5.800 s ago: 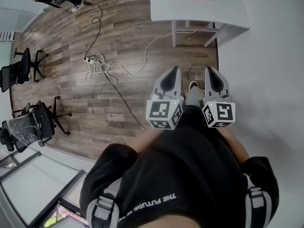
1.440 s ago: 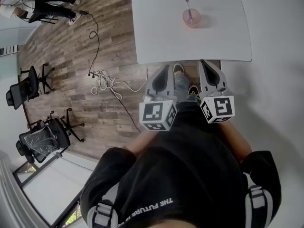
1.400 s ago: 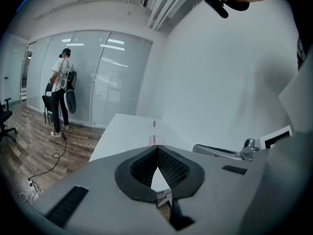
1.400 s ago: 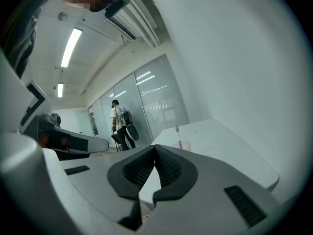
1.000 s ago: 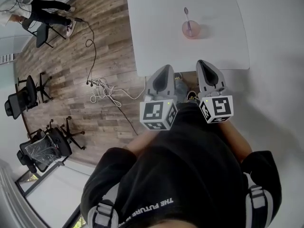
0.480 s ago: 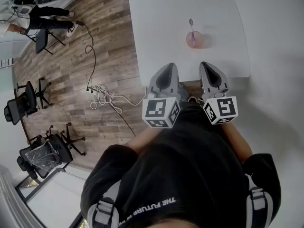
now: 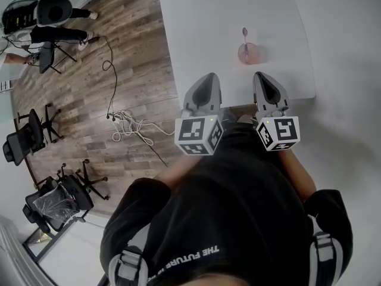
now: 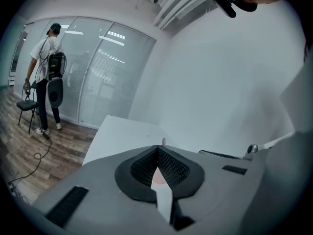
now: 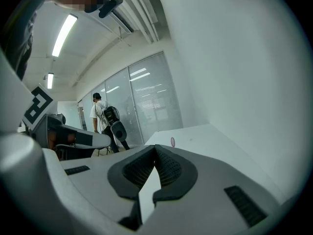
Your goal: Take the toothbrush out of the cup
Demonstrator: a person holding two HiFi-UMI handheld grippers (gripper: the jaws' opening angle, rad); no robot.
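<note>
The left claw (image 7: 208,79) and right claw (image 7: 262,76) — both closed, empty — hover at the desk's (image 7: 199,28) near edge; the toothbrush (image 7: 244,36) stands in the pink cup (image 7: 250,55) beyond them.

A white table (image 7: 208,34) stands beside a white wall (image 7: 351,70) on a wood-plank floor (image 7: 137,58). A tangle of white cable (image 7: 128,127) lies near the table's corner. Black office chairs (image 7: 24,140) stand at the left, one of them plastic-wrapped (image 7: 56,198). A person (image 8: 46,72) wearing a backpack stands by a glass partition (image 8: 102,82).

Toothbrush (image 7: 244,39) bristles are too small to tell
</note>
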